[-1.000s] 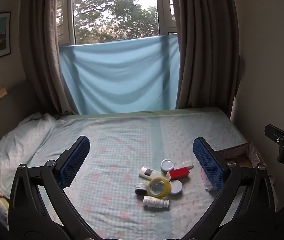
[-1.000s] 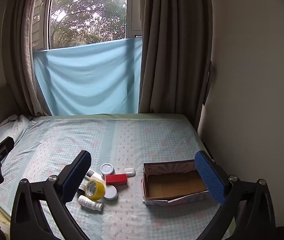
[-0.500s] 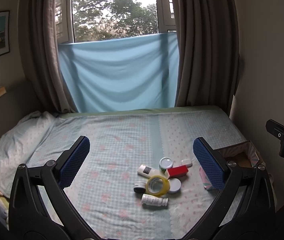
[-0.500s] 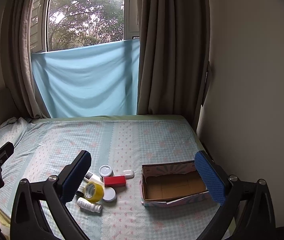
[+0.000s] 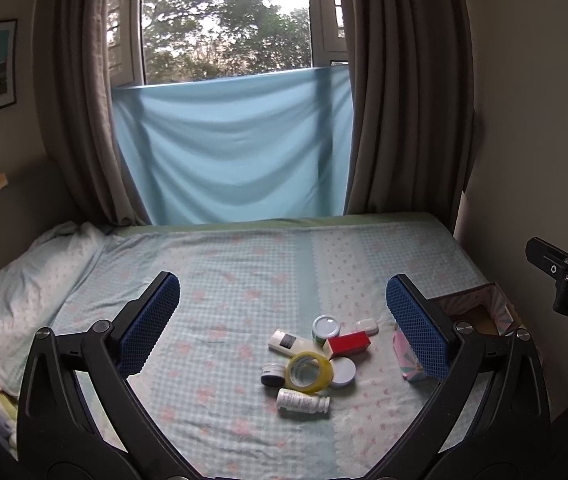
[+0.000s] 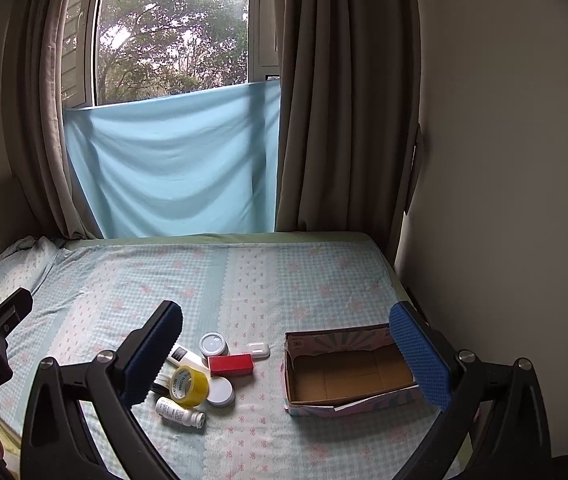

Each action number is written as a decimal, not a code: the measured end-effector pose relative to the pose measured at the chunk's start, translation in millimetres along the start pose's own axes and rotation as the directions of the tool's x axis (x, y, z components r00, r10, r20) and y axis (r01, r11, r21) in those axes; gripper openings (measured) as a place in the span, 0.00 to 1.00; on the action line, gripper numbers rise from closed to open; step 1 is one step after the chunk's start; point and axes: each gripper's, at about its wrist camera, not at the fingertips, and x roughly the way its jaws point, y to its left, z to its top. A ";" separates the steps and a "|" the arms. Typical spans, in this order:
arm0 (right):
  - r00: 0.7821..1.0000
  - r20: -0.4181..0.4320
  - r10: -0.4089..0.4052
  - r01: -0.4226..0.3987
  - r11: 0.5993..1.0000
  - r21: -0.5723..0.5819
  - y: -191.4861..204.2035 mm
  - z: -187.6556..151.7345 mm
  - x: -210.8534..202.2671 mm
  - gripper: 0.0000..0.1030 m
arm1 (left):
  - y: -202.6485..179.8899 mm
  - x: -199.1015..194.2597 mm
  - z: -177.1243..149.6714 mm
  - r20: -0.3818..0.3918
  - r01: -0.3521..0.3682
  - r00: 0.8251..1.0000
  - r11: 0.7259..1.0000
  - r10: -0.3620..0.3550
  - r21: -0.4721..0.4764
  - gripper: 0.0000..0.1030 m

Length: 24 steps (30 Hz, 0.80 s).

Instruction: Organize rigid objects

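A cluster of small items lies on the bed: a yellow tape roll [image 5: 309,372] [image 6: 189,385], a red box [image 5: 347,344] [image 6: 231,364], a white pill bottle [image 5: 302,401] [image 6: 179,412] on its side, a white remote [image 5: 289,341], round lidded jars [image 5: 325,326] [image 6: 213,344], and a small white case [image 6: 259,350]. An open empty cardboard box [image 6: 348,372] [image 5: 480,312] sits to their right. My left gripper [image 5: 284,320] is open and empty above the cluster. My right gripper [image 6: 288,352] is open and empty, between cluster and box.
The bed [image 6: 244,280] has a checked light-blue sheet, with a pillow [image 5: 24,280] at the left. A wall [image 6: 504,200] runs close along the bed's right edge. Curtains and a blue cloth [image 5: 228,148] hang at the far end below the window.
Both grippers have drifted slightly; the items and the box sit a little lower and nearer in view. Nothing was gripped or moved.
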 end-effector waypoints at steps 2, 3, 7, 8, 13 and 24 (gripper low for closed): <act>1.000 0.000 0.000 0.000 1.000 0.000 0.0 0.7 -0.2 1.00 | -0.8 -0.7 0.7 -0.002 0.003 1.000 1.000 -0.003 0.001 0.99; 1.000 0.001 0.000 0.000 1.000 0.000 -0.1 0.5 -0.3 1.00 | -1.1 -1.0 1.0 -0.001 0.004 1.000 1.000 -0.004 0.001 0.99; 1.000 -0.001 0.004 -0.004 1.000 0.009 -0.8 1.7 -0.2 1.00 | -2.5 -0.3 1.7 -0.001 0.005 1.000 1.000 -0.005 0.001 1.00; 1.000 0.000 0.006 -0.006 1.000 0.010 -1.2 1.3 -0.6 1.00 | -2.8 0.2 1.7 -0.002 0.006 1.000 1.000 -0.006 0.000 0.99; 1.000 -0.001 0.005 -0.005 1.000 0.009 -2.0 2.2 -0.1 1.00 | -3.2 0.1 0.6 -0.003 0.008 1.000 1.000 -0.008 -0.001 0.99; 1.000 0.000 0.005 -0.005 1.000 0.008 -3.0 2.7 0.9 1.00 | -5.0 0.8 2.9 -0.003 0.009 1.000 1.000 -0.009 0.002 1.00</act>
